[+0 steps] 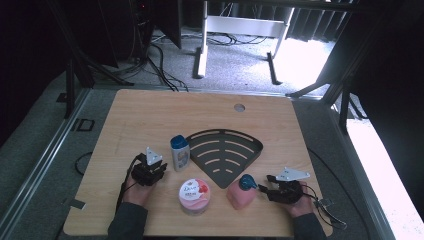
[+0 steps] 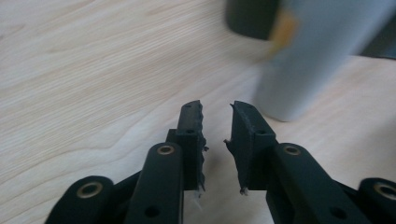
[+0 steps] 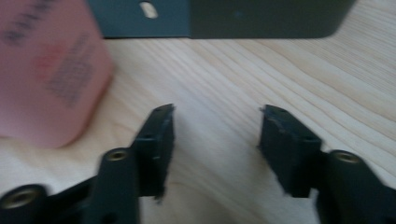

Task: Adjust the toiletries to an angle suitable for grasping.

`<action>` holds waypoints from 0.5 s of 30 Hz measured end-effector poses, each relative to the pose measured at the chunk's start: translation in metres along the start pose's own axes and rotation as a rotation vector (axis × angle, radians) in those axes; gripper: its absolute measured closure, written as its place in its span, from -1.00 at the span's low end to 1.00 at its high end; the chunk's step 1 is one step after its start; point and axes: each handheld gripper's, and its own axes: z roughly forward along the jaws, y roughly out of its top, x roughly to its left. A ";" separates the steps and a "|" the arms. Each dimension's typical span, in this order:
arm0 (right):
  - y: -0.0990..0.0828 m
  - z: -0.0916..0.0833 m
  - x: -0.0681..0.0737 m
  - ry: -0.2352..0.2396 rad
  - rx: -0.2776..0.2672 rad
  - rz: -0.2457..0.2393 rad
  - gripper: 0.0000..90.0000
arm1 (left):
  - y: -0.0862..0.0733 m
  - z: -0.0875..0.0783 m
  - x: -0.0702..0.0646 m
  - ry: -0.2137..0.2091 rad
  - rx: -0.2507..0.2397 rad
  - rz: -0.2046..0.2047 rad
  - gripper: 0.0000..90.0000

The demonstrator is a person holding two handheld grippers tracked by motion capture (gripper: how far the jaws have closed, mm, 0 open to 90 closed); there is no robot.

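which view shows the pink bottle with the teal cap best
The high view: the pink bottle appears whole there, teal cap included, between the Dove jar and the right gripper. The right gripper view gives just a blurred pink side with unreadable print. The left gripper view looks at the grey bottle instead.

Daylight floods in from the upper right of the high view, blowing out a patch of floor (image 1: 305,60) to white, while the surroundings stay almost black. The table (image 1: 150,115) is evenly, softly lit with faint shadows. Both gripper views are bright; the bottle (image 2: 308,60) is smeared by motion blur, the pink container (image 3: 46,70) soft and unfocused.
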 end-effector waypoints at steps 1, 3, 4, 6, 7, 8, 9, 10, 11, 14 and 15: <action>0.001 -0.002 0.002 0.004 -0.010 -0.003 0.13 | 0.001 -0.003 -0.002 -0.008 -0.010 0.012 0.68; 0.002 -0.005 0.006 0.010 -0.028 -0.004 0.24 | 0.002 -0.009 -0.007 -0.014 -0.027 0.043 0.74; 0.003 -0.007 0.008 0.006 -0.029 -0.008 0.28 | 0.003 -0.011 -0.010 -0.023 -0.037 0.050 0.76; 0.004 -0.008 0.013 0.005 -0.027 -0.029 0.36 | 0.004 -0.016 -0.015 -0.051 -0.048 0.071 0.83; 0.004 -0.009 0.014 0.003 -0.031 -0.037 0.38 | 0.005 -0.018 -0.017 -0.067 -0.055 0.079 0.87; 0.005 -0.009 0.016 0.004 -0.033 -0.038 0.42 | 0.006 -0.020 -0.019 -0.082 -0.061 0.083 0.92; 0.005 -0.010 0.017 0.008 -0.035 -0.041 0.46 | 0.008 -0.023 -0.021 -0.096 -0.068 0.089 0.96; 0.006 -0.011 0.019 0.009 -0.039 -0.041 0.48 | 0.009 -0.026 -0.023 -0.118 -0.078 0.092 0.98; 0.006 -0.012 0.020 0.009 -0.044 -0.043 0.52 | 0.011 -0.029 -0.026 -0.140 -0.088 0.098 0.99; 0.007 -0.014 0.024 0.015 -0.053 -0.049 0.63 | 0.013 -0.034 -0.032 -0.172 -0.105 0.109 0.99; 0.008 -0.016 0.025 0.021 -0.059 -0.051 0.72 | 0.015 -0.039 -0.038 -0.211 -0.114 0.119 0.99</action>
